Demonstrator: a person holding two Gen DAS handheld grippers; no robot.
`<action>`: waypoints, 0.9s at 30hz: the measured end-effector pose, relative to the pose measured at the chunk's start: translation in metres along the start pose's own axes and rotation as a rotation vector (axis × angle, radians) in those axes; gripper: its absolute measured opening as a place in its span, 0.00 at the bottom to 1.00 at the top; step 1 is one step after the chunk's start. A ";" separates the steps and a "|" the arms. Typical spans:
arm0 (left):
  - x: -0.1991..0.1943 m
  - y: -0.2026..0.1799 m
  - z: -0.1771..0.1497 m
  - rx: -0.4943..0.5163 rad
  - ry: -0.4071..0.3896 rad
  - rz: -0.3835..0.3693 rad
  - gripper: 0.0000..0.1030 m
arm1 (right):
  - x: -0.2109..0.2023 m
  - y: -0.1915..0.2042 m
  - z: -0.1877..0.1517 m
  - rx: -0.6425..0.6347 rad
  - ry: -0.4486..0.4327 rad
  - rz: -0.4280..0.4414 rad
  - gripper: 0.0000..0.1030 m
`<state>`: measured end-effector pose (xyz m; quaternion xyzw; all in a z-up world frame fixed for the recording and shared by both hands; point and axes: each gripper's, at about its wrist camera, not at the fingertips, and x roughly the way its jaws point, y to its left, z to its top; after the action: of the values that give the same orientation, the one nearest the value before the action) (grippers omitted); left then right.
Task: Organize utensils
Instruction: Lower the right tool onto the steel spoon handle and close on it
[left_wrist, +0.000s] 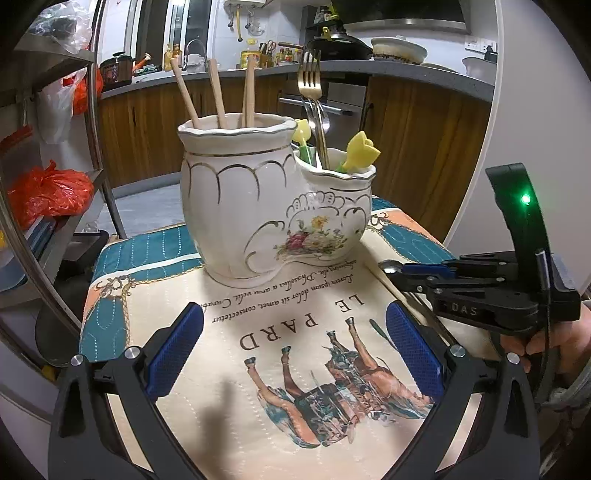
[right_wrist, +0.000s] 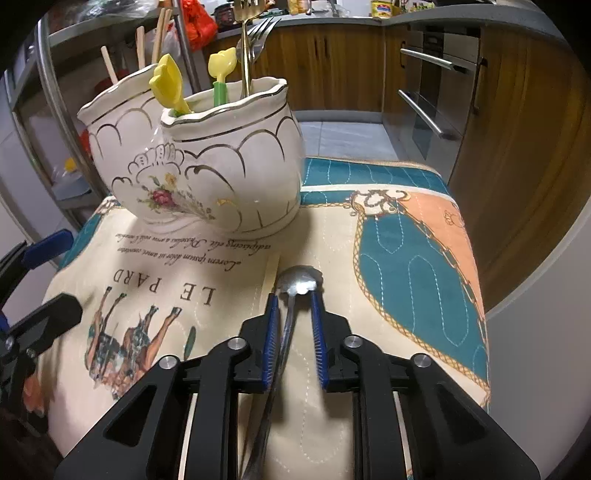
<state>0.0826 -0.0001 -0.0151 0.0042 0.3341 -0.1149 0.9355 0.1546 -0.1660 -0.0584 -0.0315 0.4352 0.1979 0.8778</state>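
The spoon (right_wrist: 291, 295) lies on the bench between the right gripper (right_wrist: 293, 332)'s narrowly parted fingers (not yet clamped), lined up for pickup. The left gripper (left_wrist: 291, 350) gapes wide and empty, the ceramic holder (left_wrist: 273, 199) ahead of its fingers.

Dim indoor light, strong fisheye warping

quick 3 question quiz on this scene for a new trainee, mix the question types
1. True or false: the spoon already stands in the ceramic holder.
2. Which compartment holds the wooden chopsticks? A) taller one B) shorter one C) neither
3. Fill in: the left gripper is ____, with nothing between its pads.

Key:
1. False. It lies on the printed cloth, its handle between the right gripper pads, which straddle it with a gap showing.
2. A. The shorter one holds the forks and yellow tulip picks.
3. open
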 end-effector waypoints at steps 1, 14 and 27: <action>0.000 -0.001 0.000 0.003 0.002 -0.002 0.95 | -0.001 -0.001 -0.001 0.004 0.000 0.008 0.11; 0.013 -0.036 0.005 0.049 0.072 -0.036 0.95 | -0.017 -0.024 -0.008 -0.003 -0.036 0.079 0.04; 0.053 -0.097 -0.002 0.096 0.206 -0.040 0.94 | -0.063 -0.066 -0.023 0.042 -0.141 0.113 0.04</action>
<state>0.0997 -0.1056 -0.0428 0.0541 0.4226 -0.1481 0.8925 0.1285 -0.2523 -0.0313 0.0258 0.3774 0.2397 0.8941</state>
